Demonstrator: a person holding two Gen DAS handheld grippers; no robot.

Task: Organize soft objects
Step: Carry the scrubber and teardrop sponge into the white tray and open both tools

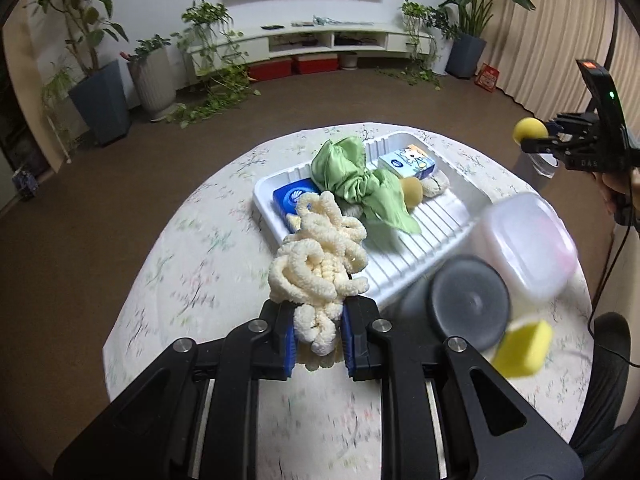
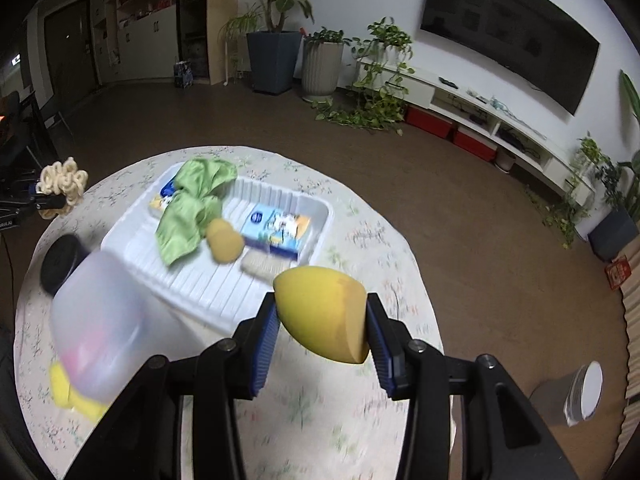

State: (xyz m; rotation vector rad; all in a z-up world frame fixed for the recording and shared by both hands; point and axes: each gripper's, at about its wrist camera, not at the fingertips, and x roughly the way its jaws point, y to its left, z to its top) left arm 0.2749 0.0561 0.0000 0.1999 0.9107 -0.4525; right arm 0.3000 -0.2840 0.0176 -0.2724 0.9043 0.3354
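Cream chenille cord, a fluffy tangled bundle [image 1: 316, 264]: clamped between the blue pads of the left gripper [image 1: 319, 338], carried above the floral tablecloth [image 1: 192, 264] at the near end of the white ribbed tray [image 1: 448, 216].

Yellow egg-shaped sponge [image 2: 326, 312]: pinched across its width by the right gripper [image 2: 322, 334], held off the table on the near side of the tray.

Still in the tray: crumpled green cloth [image 1: 356, 184]; second yellow sponge ball [image 1: 412, 192]; blue tissue packet [image 1: 294, 198]; light-blue printed tissue pack [image 1: 408, 162]; pale woolly item [image 1: 434, 186], partly hidden by the pack.

On the table beside the tray: translucent lidded plastic box [image 1: 524, 244], blurred, something pink showing inside in the right wrist view; dark round container [image 1: 468, 300]; yellow block sponge [image 1: 522, 348].

Progress, as judged: early to middle. Two soft items are lifted and neither has been put down. At least five remain in the tray. Intended destination cannot be told; the plastic box looks the likeliest receptacle.
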